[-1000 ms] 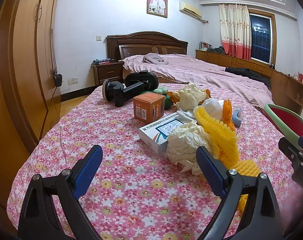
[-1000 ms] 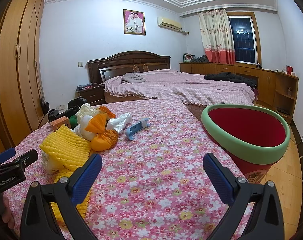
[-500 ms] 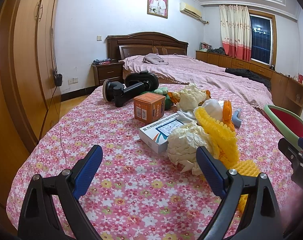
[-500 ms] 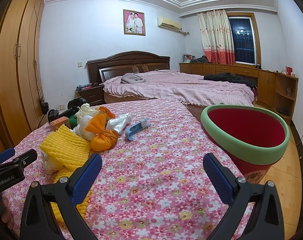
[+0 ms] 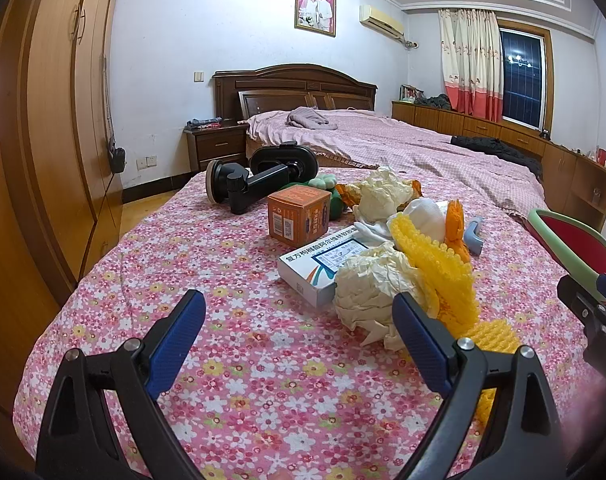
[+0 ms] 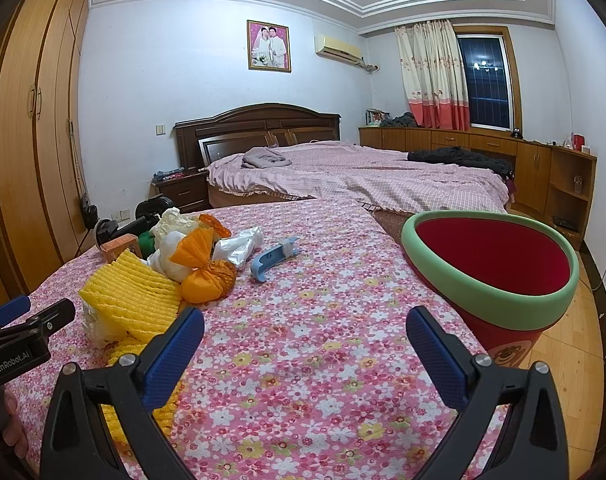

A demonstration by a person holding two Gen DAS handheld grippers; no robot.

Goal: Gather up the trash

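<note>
A heap of trash lies on the floral cloth: crumpled cream paper (image 5: pixel 373 290), yellow foam net (image 5: pixel 439 264) (image 6: pixel 131 296), a white medicine box (image 5: pixel 323 262), an orange box (image 5: pixel 299 218) and an orange tied bag (image 6: pixel 207 268). My left gripper (image 5: pixel 299 334) hovers open just short of the crumpled paper, nothing between its fingers. My right gripper (image 6: pixel 305 346) is open over bare cloth, between the heap and the red bin with a green rim (image 6: pixel 491 264) at the table's right edge.
A black suction-cup holder (image 5: pixel 255 184) lies at the far left of the heap, a blue plastic clip (image 6: pixel 273 260) beside it on the right. A bed (image 6: pixel 363 176) stands behind the table, a wooden wardrobe (image 5: pixel 51 128) along the left wall.
</note>
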